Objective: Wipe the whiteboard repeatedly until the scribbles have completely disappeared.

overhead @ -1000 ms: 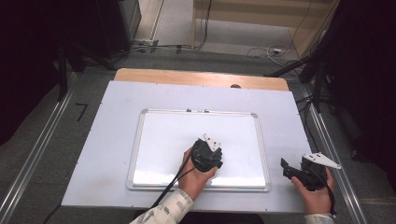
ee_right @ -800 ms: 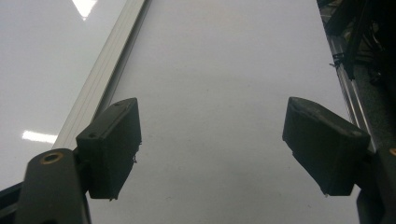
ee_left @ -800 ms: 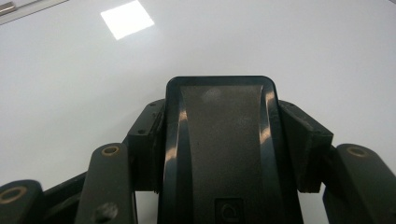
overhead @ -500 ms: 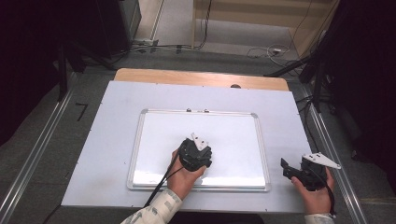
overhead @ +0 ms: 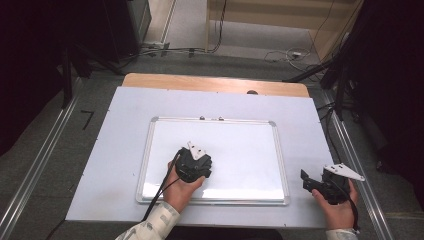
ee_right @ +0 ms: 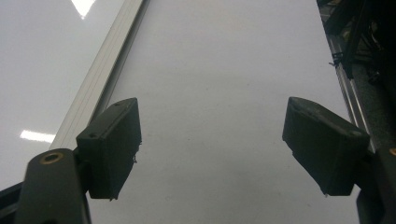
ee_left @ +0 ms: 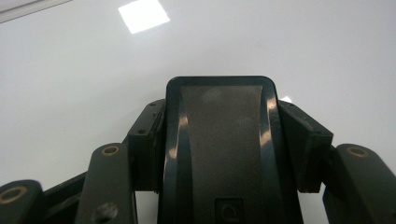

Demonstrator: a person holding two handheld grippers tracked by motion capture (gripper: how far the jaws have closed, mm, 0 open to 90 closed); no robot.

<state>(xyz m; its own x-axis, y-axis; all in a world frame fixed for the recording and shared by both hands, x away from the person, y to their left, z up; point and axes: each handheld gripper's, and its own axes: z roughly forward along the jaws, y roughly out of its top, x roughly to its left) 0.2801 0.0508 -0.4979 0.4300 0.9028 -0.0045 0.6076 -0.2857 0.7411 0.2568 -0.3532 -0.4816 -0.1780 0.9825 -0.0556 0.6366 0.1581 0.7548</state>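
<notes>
The left gripper (overhead: 194,162) is squeezing a black eraser (ee_left: 219,149) and pressing it flat on the whiteboard (overhead: 240,150), near its front edge, while the right gripper (overhead: 312,184) is waiting wide open on the worktop (overhead: 115,130) beside the board's right edge.

The whiteboard (overhead: 240,150) lies flat at the middle of the table (overhead: 115,150). The left hand-held gripper (overhead: 194,164) sits over the whiteboard's near left part, with a black block (ee_left: 219,149) between its jaws. The right hand-held gripper (overhead: 312,184) is off the whiteboard, beside its right edge, near the whiteboard's near right corner, over the table.
</notes>
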